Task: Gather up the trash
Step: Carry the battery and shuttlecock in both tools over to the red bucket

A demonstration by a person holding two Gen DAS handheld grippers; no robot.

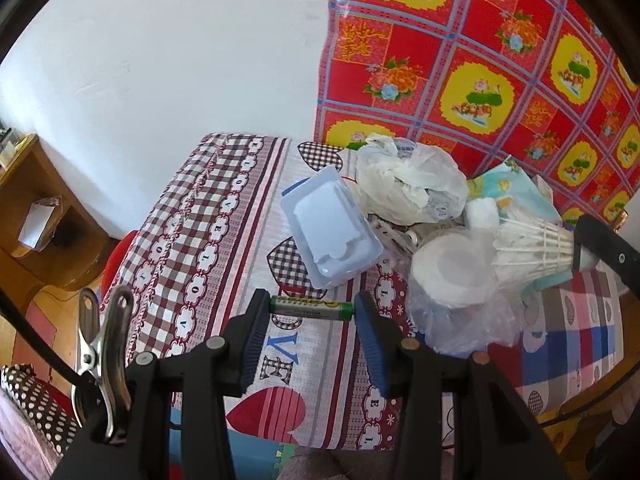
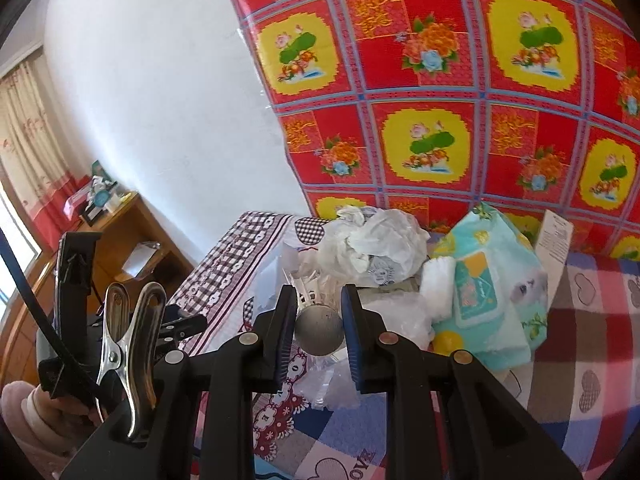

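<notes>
Through my left wrist camera, my left gripper (image 1: 312, 310) was closed partway on a green AA battery (image 1: 311, 309). The battery lay crosswise between my pads, its long axis running straight from one fingertip to the other, so I held it by its two ends and not around its barrel. It hung just above the heart-print tablecloth (image 1: 240, 240), clear of the heap. The rest of the trash lay ahead and to the right of my jaws: a clear plastic blister tray (image 1: 330, 226) nearest, then a crumpled white plastic bag (image 1: 408, 184) and a stack of white cups in clear wrap (image 1: 452, 276). At the right edge the white feathers of a shuttlecock (image 1: 532, 250) pointed toward the heap, with my other gripper behind it.

Through my right wrist camera, my right gripper (image 2: 319, 330) was nearly shut on that shuttlecock, pinching its round grey cork base (image 2: 319, 330) from both sides. Its long axis ran along my fingers, cork toward the camera and feathers fanned forward over the pile. The crumpled bag (image 2: 372, 244) sat beyond it, and a turquoise tissue pack (image 2: 484, 292) lay to the right, near but apart.

I saw no bin in either view, so I judged both loads had yet to be carried somewhere out of frame; the end-to-end hold on the battery seemed the likelier one to slip.
</notes>
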